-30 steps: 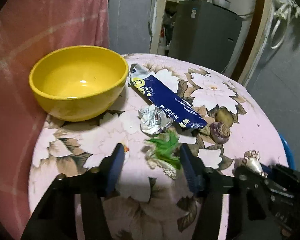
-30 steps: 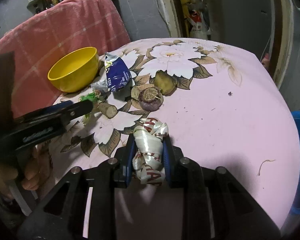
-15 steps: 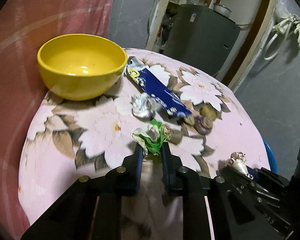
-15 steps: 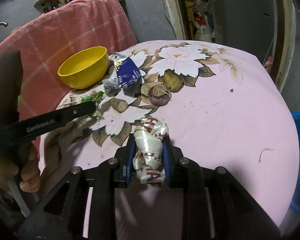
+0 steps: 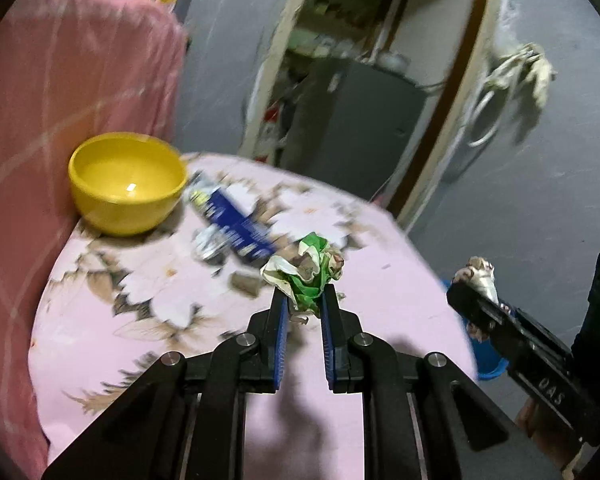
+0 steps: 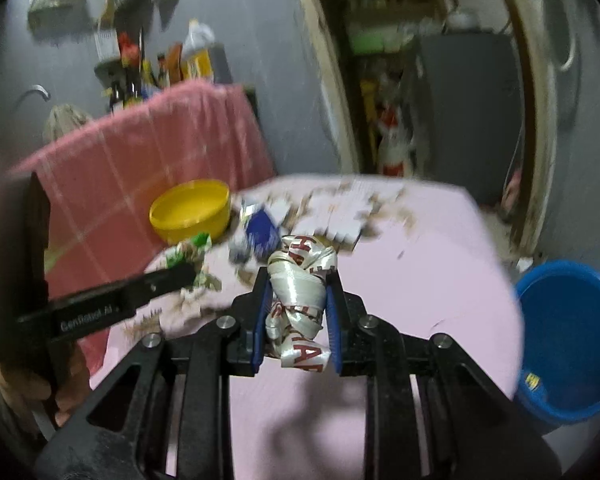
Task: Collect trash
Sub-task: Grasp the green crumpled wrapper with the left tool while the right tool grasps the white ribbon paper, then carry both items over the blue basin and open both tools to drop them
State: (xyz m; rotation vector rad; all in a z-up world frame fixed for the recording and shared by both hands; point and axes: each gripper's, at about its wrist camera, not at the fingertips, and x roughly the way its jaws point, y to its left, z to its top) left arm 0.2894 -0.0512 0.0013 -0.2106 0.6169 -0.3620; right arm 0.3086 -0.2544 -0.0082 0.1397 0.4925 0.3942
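Both pieces are picked up, the left gripper [image 5: 303, 307] clamping the green wrapper [image 5: 305, 271] and the right gripper [image 6: 296, 300] the white ribbon [image 6: 300, 288], so next comes carrying them to the blue bucket [image 6: 572, 344] (probably the bin).

Left gripper [image 5: 303, 304] and right gripper [image 6: 298, 300] both clamped, raised.

Left wrist view: the camera sits close behind the left gripper [image 5: 303, 303] and looks forward and downward along its fingers, across the pink floral table [image 5: 140, 320] toward a doorway [image 5: 380, 80]. Right wrist view: the same arrangement behind the right gripper [image 6: 298, 292], facing the table from its near edge (background blurred). Both views share the tabletop, the yellow bowl [image 5: 126, 184] [image 6: 190, 210], the blue wrapper [image 5: 236, 220] [image 6: 262, 232] and each other's gripper.
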